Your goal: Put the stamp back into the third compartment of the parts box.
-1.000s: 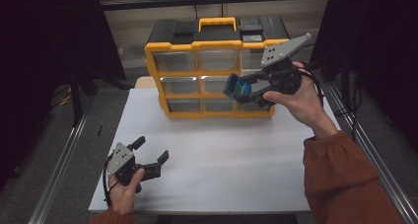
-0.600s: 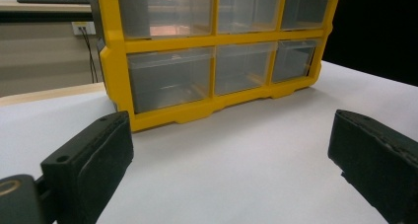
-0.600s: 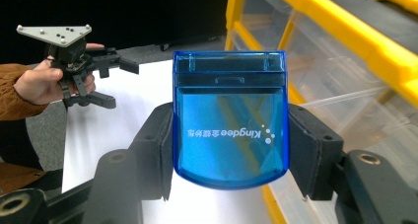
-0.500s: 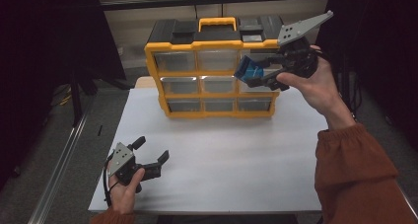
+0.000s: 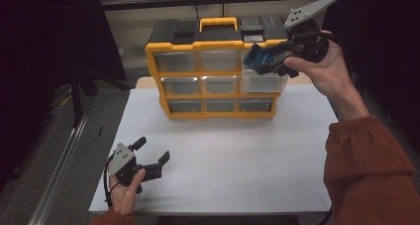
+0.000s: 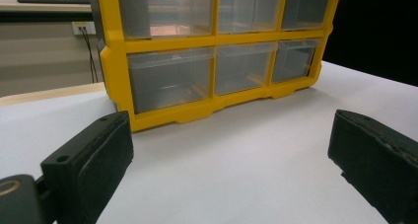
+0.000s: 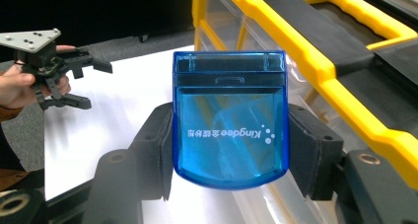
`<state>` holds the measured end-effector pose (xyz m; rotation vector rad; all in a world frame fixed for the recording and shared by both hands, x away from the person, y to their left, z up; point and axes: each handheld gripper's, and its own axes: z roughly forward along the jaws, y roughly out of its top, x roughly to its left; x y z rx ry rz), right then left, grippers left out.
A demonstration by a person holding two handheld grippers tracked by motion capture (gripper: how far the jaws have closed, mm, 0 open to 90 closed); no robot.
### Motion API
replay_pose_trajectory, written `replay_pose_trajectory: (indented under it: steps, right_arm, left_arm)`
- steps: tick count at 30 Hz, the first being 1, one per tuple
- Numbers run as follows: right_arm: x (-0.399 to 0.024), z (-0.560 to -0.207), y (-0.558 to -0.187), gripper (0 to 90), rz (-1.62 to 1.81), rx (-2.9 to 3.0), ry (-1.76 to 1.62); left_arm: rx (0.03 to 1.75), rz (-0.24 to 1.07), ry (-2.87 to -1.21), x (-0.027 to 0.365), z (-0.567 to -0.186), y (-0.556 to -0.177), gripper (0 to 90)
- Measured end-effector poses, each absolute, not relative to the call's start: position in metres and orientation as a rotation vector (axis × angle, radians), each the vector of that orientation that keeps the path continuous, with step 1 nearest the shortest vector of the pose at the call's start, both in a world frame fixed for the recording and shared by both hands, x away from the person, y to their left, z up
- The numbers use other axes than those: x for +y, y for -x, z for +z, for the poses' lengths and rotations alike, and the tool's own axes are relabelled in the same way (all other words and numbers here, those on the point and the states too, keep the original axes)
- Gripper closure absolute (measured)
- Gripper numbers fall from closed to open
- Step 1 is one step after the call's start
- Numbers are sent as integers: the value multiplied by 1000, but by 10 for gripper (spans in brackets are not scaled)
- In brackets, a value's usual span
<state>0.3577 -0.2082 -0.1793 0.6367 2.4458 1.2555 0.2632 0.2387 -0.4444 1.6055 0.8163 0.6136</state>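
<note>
Right gripper (image 5: 267, 61) clamps a blue box (image 7: 230, 118) beside the organizer's (image 5: 218, 76) top-right drawer, apparently pulled out; keep the box level while lowering it in, with left gripper (image 5: 151, 158) idle, open, on the table (image 5: 237, 155).

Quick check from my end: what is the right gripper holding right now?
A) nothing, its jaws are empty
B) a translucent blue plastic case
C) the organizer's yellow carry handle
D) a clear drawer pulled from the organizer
B: in the right gripper view the two black jaws of the right gripper press on both sides of the blue case, raised beside the yellow organizer.
</note>
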Motion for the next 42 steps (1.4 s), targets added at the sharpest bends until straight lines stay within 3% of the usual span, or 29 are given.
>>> replay_pose_trajectory:
  steps: [42]
  right_arm:
    - [-203,-161,-411,422,769,2651,-884]
  left_arm:
    - [813,608,-1602,238,-445,-264,38]
